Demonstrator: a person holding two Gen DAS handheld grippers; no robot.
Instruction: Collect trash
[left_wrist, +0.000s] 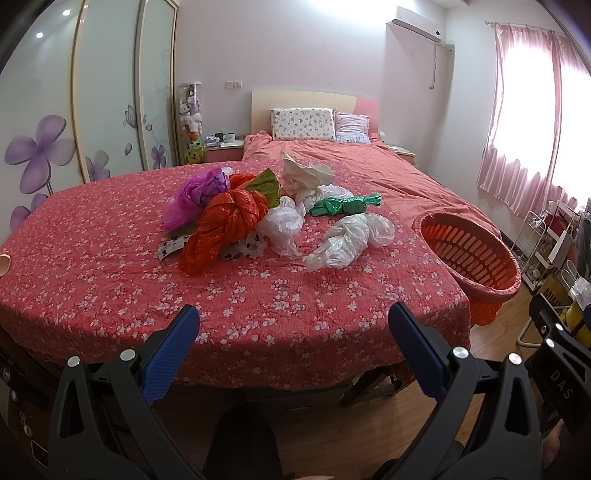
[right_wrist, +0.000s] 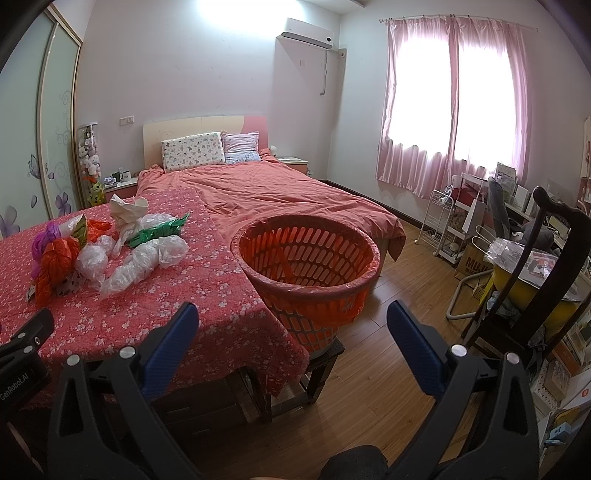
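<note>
Trash here means knotted plastic bags heaped on the floral-covered table (left_wrist: 110, 280), well ahead of both tools. We see the clear bag (left_wrist: 347, 236) lying nearest us, its long axis slanting from near-left to far-right, with the orange bag (left_wrist: 221, 229) to its left. The orange basket (right_wrist: 310, 258), lined and seemingly empty, stands just off the table's right edge. Our left gripper (left_wrist: 293, 350) faces the heap squarely; our right gripper (right_wrist: 291, 347) faces the basket. Both are spread wide, holding nothing. We judge the left the nearer of the 2 for that clear bag.
</note>
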